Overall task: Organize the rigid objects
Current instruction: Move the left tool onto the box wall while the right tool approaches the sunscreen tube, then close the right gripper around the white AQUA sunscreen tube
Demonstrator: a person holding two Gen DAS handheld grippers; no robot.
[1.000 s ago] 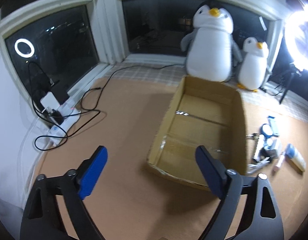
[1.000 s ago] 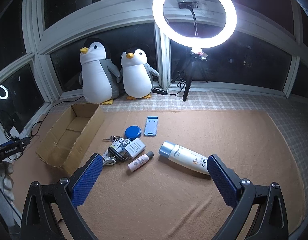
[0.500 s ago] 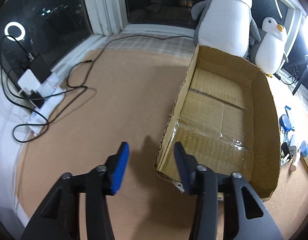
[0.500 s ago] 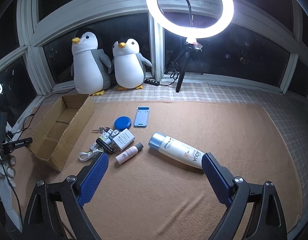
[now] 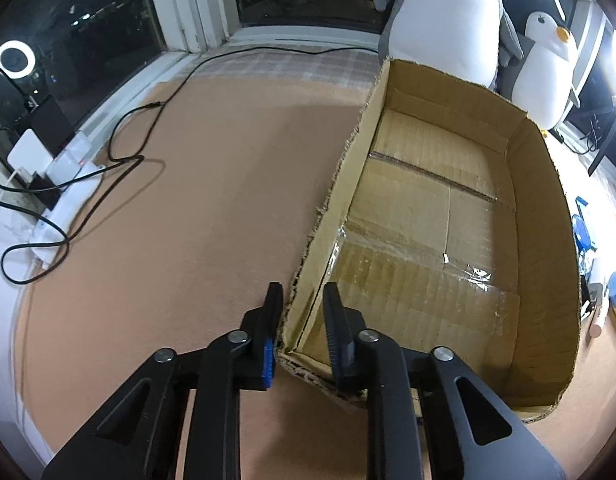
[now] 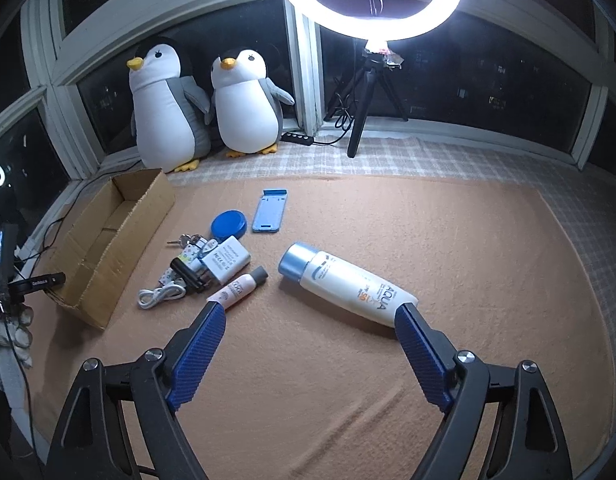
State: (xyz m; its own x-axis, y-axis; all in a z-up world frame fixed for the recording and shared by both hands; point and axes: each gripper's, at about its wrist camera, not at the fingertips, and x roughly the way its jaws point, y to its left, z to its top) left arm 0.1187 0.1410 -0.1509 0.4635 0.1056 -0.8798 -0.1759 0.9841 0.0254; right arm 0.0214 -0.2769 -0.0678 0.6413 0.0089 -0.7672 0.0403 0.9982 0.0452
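Note:
An open, empty cardboard box (image 5: 547, 208) lies on the tan mat; it also shows in the right wrist view (image 6: 120, 236). My left gripper (image 5: 302, 304) straddles the box's near left wall, one finger outside and one inside, nearly shut on it. My right gripper (image 6: 309, 312) is open and empty, just short of a white AQUA bottle (image 6: 347, 284) with a blue cap. Near it lie a small pink tube (image 6: 238, 288), a white charger block (image 6: 226, 258), a white cable (image 6: 162, 294), keys (image 6: 184, 240), a blue lid (image 6: 228, 224) and a blue phone stand (image 6: 270, 212).
Two plush penguins (image 6: 168, 108) stand at the window behind the box. A ring light on a tripod (image 6: 367, 0) stands at the back. A power strip with black cables (image 5: 64, 168) lies along the left wall. The person's gloved hand (image 6: 8, 328) shows at far left.
My left gripper has moved forward to the box's near left corner and closed from wide open to a narrow gap over the wall. My right gripper has come closer to the bottle.

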